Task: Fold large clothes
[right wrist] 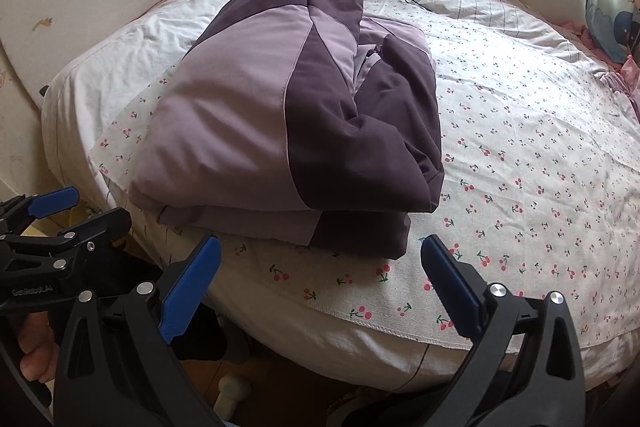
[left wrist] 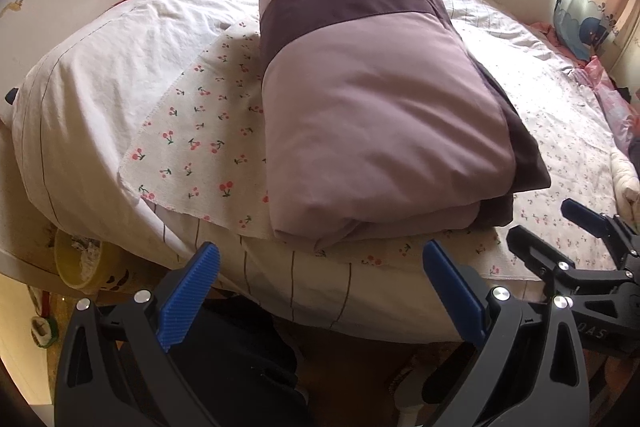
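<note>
- A two-tone purple jacket [right wrist: 288, 115] lies folded into a thick, compact bundle on the cherry-print cloth [right wrist: 520, 187] covering the bed, near its front edge.
- We hold the left hand-held gripper [left wrist: 320, 291] and right hand-held gripper [right wrist: 320, 287] wide apart, empty, short of the bundle, so folding looks finished.

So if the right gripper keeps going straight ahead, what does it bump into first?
Probably the near edge of the folded two-tone purple jacket on the cherry-print sheet; the open right gripper points just below it, though depth is unclear.
</note>
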The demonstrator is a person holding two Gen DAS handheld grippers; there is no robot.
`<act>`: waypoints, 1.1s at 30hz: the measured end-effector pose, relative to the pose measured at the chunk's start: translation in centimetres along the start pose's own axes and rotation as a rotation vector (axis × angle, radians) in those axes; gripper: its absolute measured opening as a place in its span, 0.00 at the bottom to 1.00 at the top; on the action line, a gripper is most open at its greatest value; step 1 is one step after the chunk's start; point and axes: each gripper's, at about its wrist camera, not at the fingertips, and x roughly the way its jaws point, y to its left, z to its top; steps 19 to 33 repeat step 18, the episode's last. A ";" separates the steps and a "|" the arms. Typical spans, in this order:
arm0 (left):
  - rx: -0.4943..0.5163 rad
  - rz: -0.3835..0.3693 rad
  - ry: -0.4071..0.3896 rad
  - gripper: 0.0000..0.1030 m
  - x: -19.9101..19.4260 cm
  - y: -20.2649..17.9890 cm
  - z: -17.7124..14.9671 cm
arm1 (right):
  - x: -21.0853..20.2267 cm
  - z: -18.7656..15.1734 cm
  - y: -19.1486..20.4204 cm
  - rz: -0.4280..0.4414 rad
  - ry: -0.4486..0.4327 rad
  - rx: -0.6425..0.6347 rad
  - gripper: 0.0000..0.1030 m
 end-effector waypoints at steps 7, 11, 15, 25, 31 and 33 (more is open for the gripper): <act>0.018 0.065 -0.106 0.94 -2.0 -0.1 -0.2 | -0.4 -0.1 0.2 0.000 -0.005 -0.003 0.94; 0.007 0.066 -0.047 0.94 -1.6 0.2 0.0 | -0.9 -0.2 0.6 -0.003 -0.013 -0.012 0.94; 0.009 0.097 -0.028 0.94 -1.5 0.2 -0.5 | -1.6 -0.4 0.9 -0.008 -0.022 -0.019 0.94; 0.020 0.105 -0.035 0.94 -1.8 0.0 -0.9 | -1.9 -0.4 0.9 -0.008 -0.026 -0.020 0.94; 0.020 0.105 -0.035 0.94 -1.8 0.0 -0.9 | -1.9 -0.4 0.9 -0.008 -0.026 -0.020 0.94; 0.020 0.105 -0.035 0.94 -1.8 0.0 -0.9 | -1.9 -0.4 0.9 -0.008 -0.026 -0.020 0.94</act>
